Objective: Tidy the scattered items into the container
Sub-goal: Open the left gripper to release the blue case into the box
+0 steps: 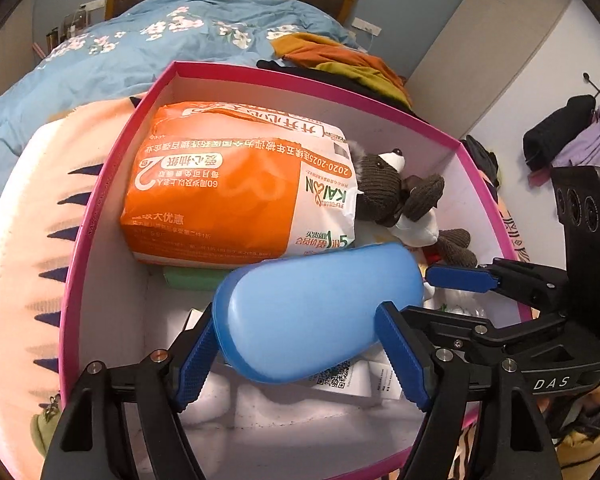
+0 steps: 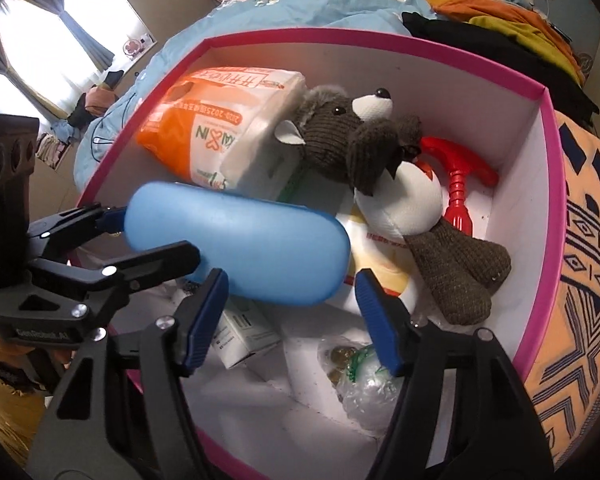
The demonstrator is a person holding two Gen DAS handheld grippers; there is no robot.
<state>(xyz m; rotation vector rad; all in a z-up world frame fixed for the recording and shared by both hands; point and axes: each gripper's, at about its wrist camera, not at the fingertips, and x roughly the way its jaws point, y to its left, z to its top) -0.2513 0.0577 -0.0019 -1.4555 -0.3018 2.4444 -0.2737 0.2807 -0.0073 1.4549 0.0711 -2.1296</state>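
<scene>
A pink-rimmed box (image 1: 100, 208) with white walls sits on the bed. Over its near half hangs a smooth blue case (image 1: 320, 308). My left gripper (image 1: 296, 312) is shut on the case, a blue pad pressed on each side. In the right wrist view the left gripper's fingers (image 2: 172, 256) clamp the case's left end (image 2: 236, 252). My right gripper (image 2: 291, 276) stands open around the case's other end, with a gap at its right pad. One of its fingers (image 1: 460, 279) reaches the case's tip. An orange tissue pack (image 1: 220, 192) and a grey plush toy (image 2: 340, 136) lie further back.
A red plastic toy (image 2: 456, 176) lies by the box's right wall (image 2: 552, 200). Small white cartons (image 2: 244, 336) and a clear bag (image 2: 364, 376) lie on the floor under the case. A patterned blanket (image 1: 20, 240) surrounds the box. A blue quilt (image 1: 140, 40) and piled clothes (image 1: 340, 60) lie beyond.
</scene>
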